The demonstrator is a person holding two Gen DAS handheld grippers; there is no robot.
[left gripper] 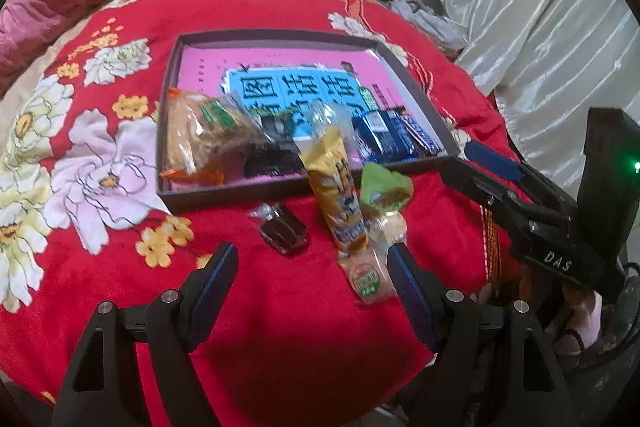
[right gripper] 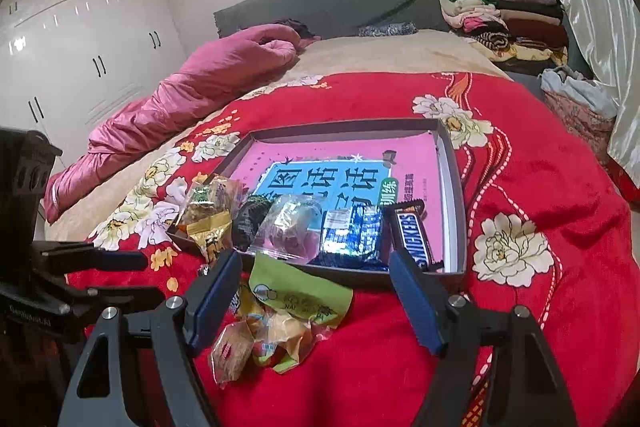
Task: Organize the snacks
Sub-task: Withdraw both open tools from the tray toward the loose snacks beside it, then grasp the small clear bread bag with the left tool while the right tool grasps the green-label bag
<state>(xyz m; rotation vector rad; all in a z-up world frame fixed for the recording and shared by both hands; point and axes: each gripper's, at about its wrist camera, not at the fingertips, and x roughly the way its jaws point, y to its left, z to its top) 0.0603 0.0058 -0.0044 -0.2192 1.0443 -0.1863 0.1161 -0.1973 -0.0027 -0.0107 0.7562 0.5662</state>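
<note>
A shallow dark box (left gripper: 420,83) (right gripper: 454,163) lies on the red blanket with a pink book inside. In it are an orange cake packet (left gripper: 200,135), a black packet (left gripper: 272,147), a blue packet (right gripper: 350,233) and a Snickers bar (right gripper: 412,235). In front of the box lie a small dark packet (left gripper: 284,231), a yellow packet (left gripper: 336,195), a green packet (left gripper: 384,185) (right gripper: 304,295) and a clear cake packet (left gripper: 366,275) (right gripper: 232,351). My left gripper (left gripper: 312,267) is open above these. My right gripper (right gripper: 316,279) is open over the green packet.
A red flowered blanket (left gripper: 280,327) covers the bed. A pink quilt (right gripper: 192,95) lies at the far left. Folded clothes (right gripper: 504,19) are stacked at the headboard. A white curtain (left gripper: 540,27) hangs at the right; the bed edge is close on that side.
</note>
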